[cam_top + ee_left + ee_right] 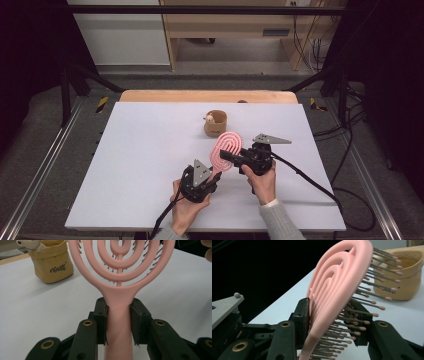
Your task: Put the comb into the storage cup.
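Observation:
A pink hairbrush [227, 147] with an oval head of concentric rings is held above the white table [145, 165] between both grippers. My left gripper [212, 179] is shut on its handle [119, 332]; in the left gripper view the two pads [101, 315] press the handle from both sides just below the head. My right gripper [227, 156] comes in from the right and is shut across the brush head [337, 290]. One pad [303, 315] lies on the smooth back, and the other jaw sits among the bristles [362, 312].
A small tan pouch [215, 123] with a pale figure [210, 118] at its rim stands behind the brush, also in the left gripper view [52, 265] and the right gripper view [404, 272]. Black cables trail off to the right. A wooden edge [207, 96] lies at the back.

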Motion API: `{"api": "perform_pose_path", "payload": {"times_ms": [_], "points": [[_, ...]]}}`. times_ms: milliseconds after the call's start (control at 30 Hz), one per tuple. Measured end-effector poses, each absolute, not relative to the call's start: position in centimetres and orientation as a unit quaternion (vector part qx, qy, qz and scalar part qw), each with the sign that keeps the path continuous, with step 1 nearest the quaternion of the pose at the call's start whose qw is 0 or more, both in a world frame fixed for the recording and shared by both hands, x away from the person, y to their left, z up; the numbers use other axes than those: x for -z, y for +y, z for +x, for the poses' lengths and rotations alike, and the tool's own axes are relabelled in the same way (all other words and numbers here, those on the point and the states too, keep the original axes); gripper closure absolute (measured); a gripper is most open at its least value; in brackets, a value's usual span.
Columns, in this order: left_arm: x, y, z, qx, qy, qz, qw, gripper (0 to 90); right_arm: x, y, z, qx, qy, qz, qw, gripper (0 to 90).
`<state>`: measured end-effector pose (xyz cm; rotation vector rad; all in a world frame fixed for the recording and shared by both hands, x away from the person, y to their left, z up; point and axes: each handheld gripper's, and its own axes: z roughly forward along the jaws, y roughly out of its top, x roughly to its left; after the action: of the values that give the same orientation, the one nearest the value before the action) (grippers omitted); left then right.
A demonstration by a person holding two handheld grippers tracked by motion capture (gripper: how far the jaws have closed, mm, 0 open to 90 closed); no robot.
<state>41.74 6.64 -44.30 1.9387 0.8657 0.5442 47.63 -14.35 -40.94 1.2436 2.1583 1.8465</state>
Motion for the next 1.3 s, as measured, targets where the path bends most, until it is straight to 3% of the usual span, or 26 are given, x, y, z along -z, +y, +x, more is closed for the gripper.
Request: {"api": "perform_pose_path", "payload": {"times_ms": [1033, 1300], "points": [[43.6, 6.1, 41.9, -0.222, 0.335, 0.786, 0.47, 68.8, 39.8, -15.0, 46.8, -0.617, 0.685, 0.388, 0.006, 63.2], [43.3, 6.2, 42.2, -0.209, 0.332, 0.787, 0.476, 64.1, 39.5, -15.3, 46.6, -0.621, 0.682, 0.387, 0.011, 63.2]]}}
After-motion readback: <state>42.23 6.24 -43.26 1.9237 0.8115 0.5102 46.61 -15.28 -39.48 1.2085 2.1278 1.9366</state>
